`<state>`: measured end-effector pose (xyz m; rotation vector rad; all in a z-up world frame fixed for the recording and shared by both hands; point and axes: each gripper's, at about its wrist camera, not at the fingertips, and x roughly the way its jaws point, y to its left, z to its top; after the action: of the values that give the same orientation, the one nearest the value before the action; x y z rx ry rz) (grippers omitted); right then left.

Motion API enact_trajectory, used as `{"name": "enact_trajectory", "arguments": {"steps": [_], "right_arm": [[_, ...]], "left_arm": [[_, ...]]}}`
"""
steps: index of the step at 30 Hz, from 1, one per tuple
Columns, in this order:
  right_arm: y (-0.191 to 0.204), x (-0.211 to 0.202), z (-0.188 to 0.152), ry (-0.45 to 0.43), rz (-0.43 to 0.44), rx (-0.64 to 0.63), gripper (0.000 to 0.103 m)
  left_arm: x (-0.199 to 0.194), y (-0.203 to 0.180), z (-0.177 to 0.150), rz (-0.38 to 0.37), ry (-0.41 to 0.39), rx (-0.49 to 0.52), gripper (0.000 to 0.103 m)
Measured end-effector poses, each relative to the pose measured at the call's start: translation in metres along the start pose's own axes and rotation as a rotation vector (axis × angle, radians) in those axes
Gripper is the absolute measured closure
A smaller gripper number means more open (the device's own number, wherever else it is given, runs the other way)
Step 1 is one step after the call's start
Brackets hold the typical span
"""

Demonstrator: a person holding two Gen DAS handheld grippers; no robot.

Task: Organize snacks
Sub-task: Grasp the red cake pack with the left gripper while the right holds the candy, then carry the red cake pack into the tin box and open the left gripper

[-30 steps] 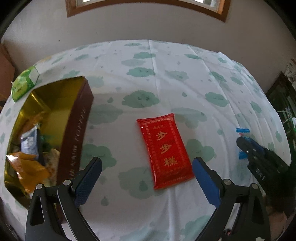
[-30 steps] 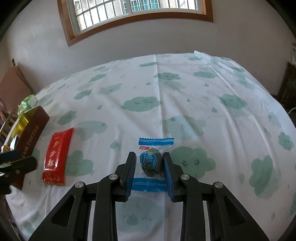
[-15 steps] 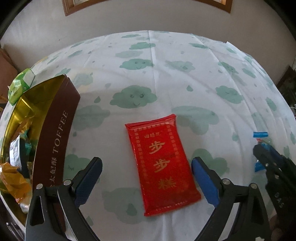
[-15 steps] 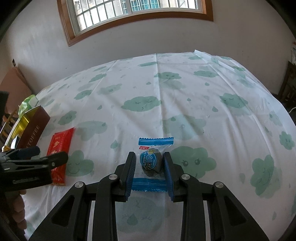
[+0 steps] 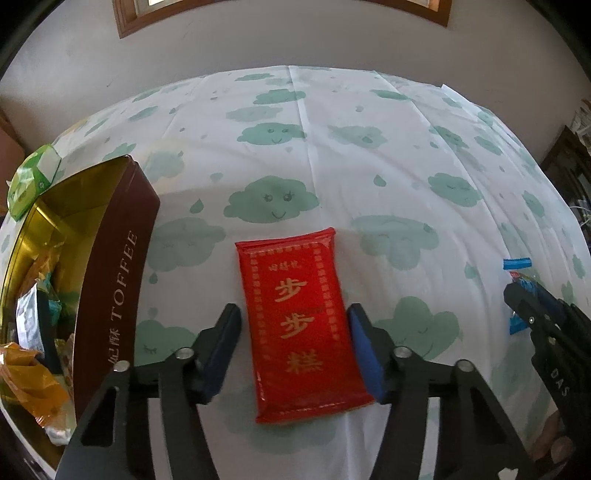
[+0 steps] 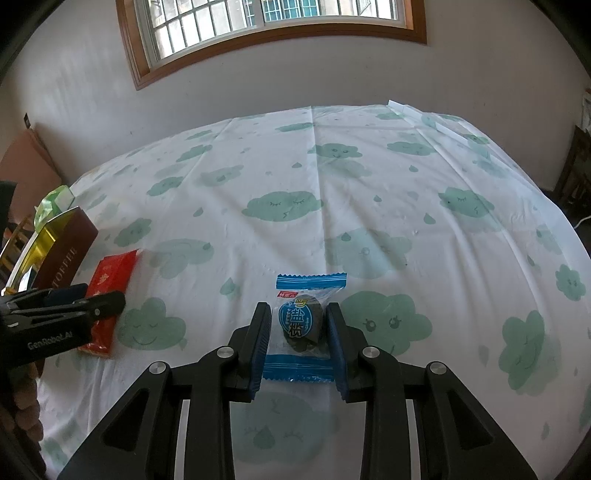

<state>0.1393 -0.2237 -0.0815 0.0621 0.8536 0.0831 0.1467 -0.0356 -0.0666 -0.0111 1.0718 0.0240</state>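
Landmark = toffee tin [image 5: 110,266], brown w/ gold inside, lid off, at the left edge of the worktop [image 5: 369,155], which wears a white cloth w/ green clouds.

Left gripper [image 5: 293,336]: fingers apart, one each side of the red packet [image 5: 301,317], which lies flat on the cloth just right of the tin w/ a small gap between them. Right finger pad looks to be at the packet's edge, left pad shows a sliver of cloth; can't tell if either truly touches. Packet bears gold characters, long axis running away from the camera.

Right gripper [image 6: 298,332]: well right of the tin, beyond the red packet. Fingers close together, clamped on a clear candy wrapper w/ blue ends [image 6: 306,325]; dark sweet inside sits between the pads. Wrapper appears to rest on the cloth.

In the tin: several loose wrappers, incl. an orange one [image 5: 29,384] and a silvery one [image 5: 27,321]. A green pack [image 5: 33,177] sits at the tin's far corner, touching or just behind it; can't tell which.

Window [image 6: 273,29] w/ a wood frame on the wall, far behind the tin.
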Motion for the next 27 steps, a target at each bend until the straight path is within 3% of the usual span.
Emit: {"name": "enact_trajectory", "arguments": {"steps": [8,27], "right_arm": [[0.001,0.001,0.0,0.001,-0.013,-0.004,0.072],[0.005,0.003,0.0,0.003,-0.041,-0.008,0.071]], "left_arm": [[-0.005,0.004,-0.005,-0.004,-0.002,0.01,0.062],[-0.023,0.011,-0.034,0.004,0.011,0.041,0.062]]}}
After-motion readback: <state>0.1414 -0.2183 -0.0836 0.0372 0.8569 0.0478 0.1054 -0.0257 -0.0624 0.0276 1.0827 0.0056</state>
